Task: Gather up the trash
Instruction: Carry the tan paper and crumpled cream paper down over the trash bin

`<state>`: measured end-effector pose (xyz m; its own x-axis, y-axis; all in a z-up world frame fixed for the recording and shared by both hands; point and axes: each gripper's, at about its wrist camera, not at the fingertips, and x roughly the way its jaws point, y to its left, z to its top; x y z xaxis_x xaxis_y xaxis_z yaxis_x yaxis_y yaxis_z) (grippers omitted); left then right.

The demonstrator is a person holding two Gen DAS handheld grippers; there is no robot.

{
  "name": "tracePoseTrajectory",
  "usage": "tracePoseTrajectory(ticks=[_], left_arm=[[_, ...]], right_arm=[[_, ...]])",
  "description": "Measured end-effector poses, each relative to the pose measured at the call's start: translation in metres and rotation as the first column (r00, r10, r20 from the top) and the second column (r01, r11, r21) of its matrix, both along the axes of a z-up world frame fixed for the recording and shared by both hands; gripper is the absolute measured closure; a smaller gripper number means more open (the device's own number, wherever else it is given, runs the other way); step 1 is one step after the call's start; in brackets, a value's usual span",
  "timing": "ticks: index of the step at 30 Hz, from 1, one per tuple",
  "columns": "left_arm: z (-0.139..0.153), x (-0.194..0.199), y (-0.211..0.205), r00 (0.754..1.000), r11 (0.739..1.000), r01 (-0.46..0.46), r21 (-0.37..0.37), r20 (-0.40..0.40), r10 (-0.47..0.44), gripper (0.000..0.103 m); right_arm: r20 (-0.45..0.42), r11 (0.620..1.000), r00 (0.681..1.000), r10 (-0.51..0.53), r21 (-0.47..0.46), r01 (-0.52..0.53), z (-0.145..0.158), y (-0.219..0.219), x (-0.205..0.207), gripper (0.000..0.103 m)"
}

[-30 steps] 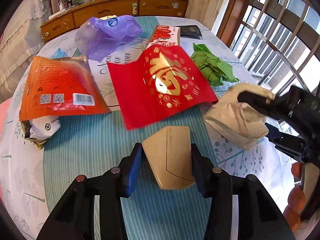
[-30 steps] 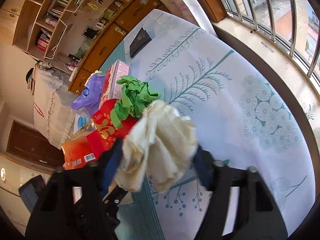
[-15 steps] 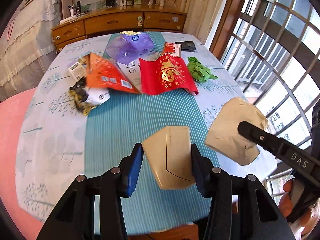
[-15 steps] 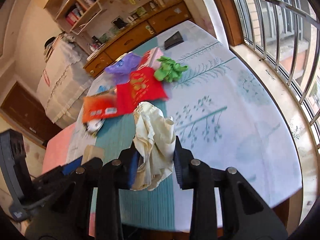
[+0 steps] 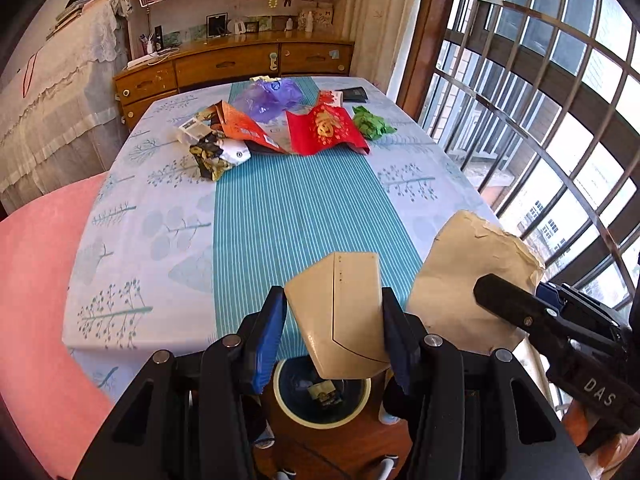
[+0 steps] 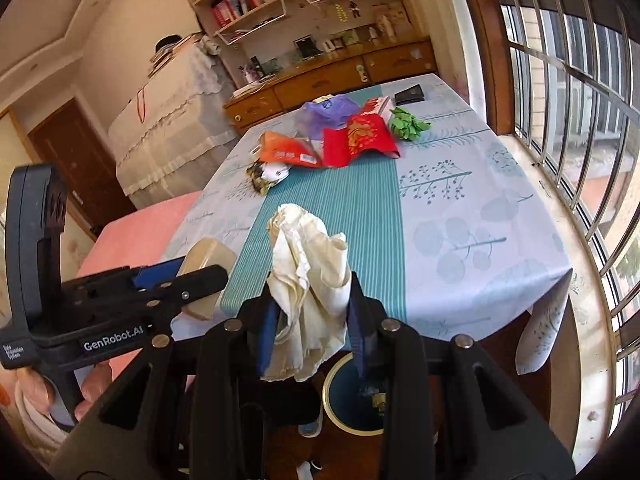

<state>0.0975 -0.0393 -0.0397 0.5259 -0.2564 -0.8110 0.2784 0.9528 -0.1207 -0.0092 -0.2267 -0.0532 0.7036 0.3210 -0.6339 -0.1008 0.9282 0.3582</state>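
Note:
My left gripper is shut on a beige cardboard box and holds it over the table's near edge, above a round bin on the floor. My right gripper is shut on a crumpled cream paper bag, also above the bin. The bag shows at the right in the left wrist view. More trash lies at the table's far end: a red packet, an orange packet, a purple bag, green paper and crumpled wrappers.
The table has a pale cloth with a teal striped runner. A pink seat stands left of it. A barred window runs along the right. A wooden sideboard stands behind the table. A dark wallet lies at the far right corner.
Both grippers have pulled back from the table's middle to beyond its near edge with their loads held. The bin on the floor has come into view beneath them.

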Motion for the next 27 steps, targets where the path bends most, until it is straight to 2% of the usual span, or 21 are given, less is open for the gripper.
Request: tracePoseTrajectory(ticks=[4, 10, 16, 21, 27], left_arm=[[-0.018, -0.021, -0.001, 0.999, 1.000, 0.018, 0.007, -0.034, -0.018, 0.056], [-0.060, -0.035, -0.006, 0.996, 0.999, 0.034, 0.007, -0.085, -0.033, 0.056], [-0.113, -0.036, -0.007, 0.990, 0.998, 0.046, 0.030, -0.136, -0.042, 0.056], [-0.164, -0.033, -0.010, 0.979, 0.997, 0.063, 0.052, -0.198, -0.052, 0.056], [-0.215, -0.027, -0.015, 0.969, 0.992, 0.092, 0.083, -0.237, -0.070, 0.056]], right_arm=[[-0.022, 1.000, 1.000, 0.017, -0.015, -0.018, -0.010, 0.008, -0.019, 0.076], [-0.102, 0.999, 0.995, 0.016, -0.038, -0.020, -0.045, 0.012, -0.033, 0.076], [-0.200, 0.998, 0.980, -0.003, -0.057, -0.009, -0.095, 0.014, -0.030, 0.076], [-0.295, 0.998, 0.955, -0.026, -0.057, 0.010, -0.146, 0.012, -0.023, 0.076], [-0.384, 0.995, 0.918, -0.093, -0.010, 0.097, -0.203, -0.008, -0.010, 0.076]])
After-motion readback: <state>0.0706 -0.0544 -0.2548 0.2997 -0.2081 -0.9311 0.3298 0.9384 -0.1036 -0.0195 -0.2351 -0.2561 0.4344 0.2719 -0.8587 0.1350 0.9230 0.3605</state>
